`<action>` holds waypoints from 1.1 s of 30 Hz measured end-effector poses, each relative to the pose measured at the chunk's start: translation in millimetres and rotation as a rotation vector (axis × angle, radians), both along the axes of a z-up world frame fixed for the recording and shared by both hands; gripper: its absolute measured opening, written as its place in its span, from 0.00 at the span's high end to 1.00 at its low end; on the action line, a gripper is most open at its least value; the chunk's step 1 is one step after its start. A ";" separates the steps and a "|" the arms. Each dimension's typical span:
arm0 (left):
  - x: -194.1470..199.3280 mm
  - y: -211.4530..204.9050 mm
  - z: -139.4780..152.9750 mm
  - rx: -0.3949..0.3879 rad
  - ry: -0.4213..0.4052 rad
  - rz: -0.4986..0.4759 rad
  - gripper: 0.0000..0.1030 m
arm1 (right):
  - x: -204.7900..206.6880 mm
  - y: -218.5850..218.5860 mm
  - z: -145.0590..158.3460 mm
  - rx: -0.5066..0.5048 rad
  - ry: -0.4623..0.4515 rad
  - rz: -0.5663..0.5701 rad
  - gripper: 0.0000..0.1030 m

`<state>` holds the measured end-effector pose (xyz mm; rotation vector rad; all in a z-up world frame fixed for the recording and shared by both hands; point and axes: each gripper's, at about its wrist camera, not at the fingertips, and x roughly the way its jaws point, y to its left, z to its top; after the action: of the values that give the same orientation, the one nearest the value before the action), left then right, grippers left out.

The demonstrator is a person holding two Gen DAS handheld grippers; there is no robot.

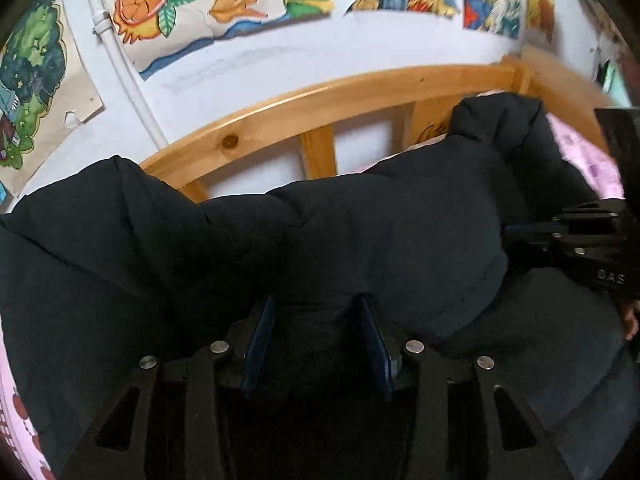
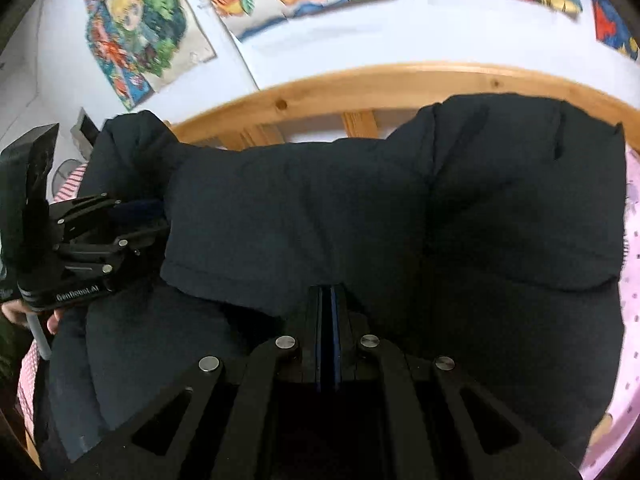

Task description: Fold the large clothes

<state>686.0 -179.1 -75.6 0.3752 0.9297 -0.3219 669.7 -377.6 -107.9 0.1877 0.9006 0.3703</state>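
A large black padded jacket lies on the bed and fills both views. My left gripper holds a thick fold of the jacket between its blue-padded fingers, which stand apart around the fabric. It also shows at the left of the right wrist view, gripping the jacket's edge. My right gripper has its fingers pressed together at the hem of a folded-over flap, and it appears at the right of the left wrist view, gripping the jacket.
A wooden bed rail runs behind the jacket, against a white wall with colourful posters. Pink patterned bedding shows at the sides. A white pipe runs down the wall.
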 end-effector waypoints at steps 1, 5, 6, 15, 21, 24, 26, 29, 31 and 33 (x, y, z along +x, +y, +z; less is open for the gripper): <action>4.6 -2.5 -8.2 0.017 -0.010 0.015 0.60 | 3.6 1.8 -5.0 -0.006 0.008 -0.005 0.99; 12.5 -13.2 -32.5 0.074 -0.045 0.050 0.60 | 17.5 8.8 -27.2 -0.028 0.023 -0.042 1.00; 12.2 -15.5 -36.0 0.088 -0.055 0.052 0.60 | 17.7 10.1 -29.2 -0.032 0.021 -0.049 1.00; -31.6 -0.6 9.0 -0.042 -0.154 0.025 0.58 | -22.0 7.5 0.1 0.003 -0.146 -0.083 0.97; -51.2 5.4 32.9 -0.108 -0.145 0.052 0.49 | -43.9 9.3 22.1 -0.029 -0.186 -0.106 0.70; -56.4 17.5 42.7 -0.186 -0.157 0.134 0.33 | -44.9 10.8 39.5 -0.095 -0.197 -0.109 0.61; -56.0 29.8 47.9 -0.229 -0.166 0.190 0.24 | -52.7 11.9 50.7 -0.149 -0.217 -0.135 0.48; -62.0 46.1 58.7 -0.297 -0.177 0.262 0.19 | -69.8 3.2 69.3 -0.162 -0.262 -0.163 0.42; -71.5 55.1 67.9 -0.316 -0.188 0.298 0.16 | -79.6 -2.2 79.3 -0.150 -0.294 -0.184 0.34; -81.9 60.9 74.8 -0.336 -0.209 0.316 0.10 | -95.3 -12.1 88.1 -0.133 -0.332 -0.209 0.26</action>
<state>604.1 -118.2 -0.8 -0.0488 0.6997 -0.1408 574.5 -389.7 -19.8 0.0929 0.5688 0.1395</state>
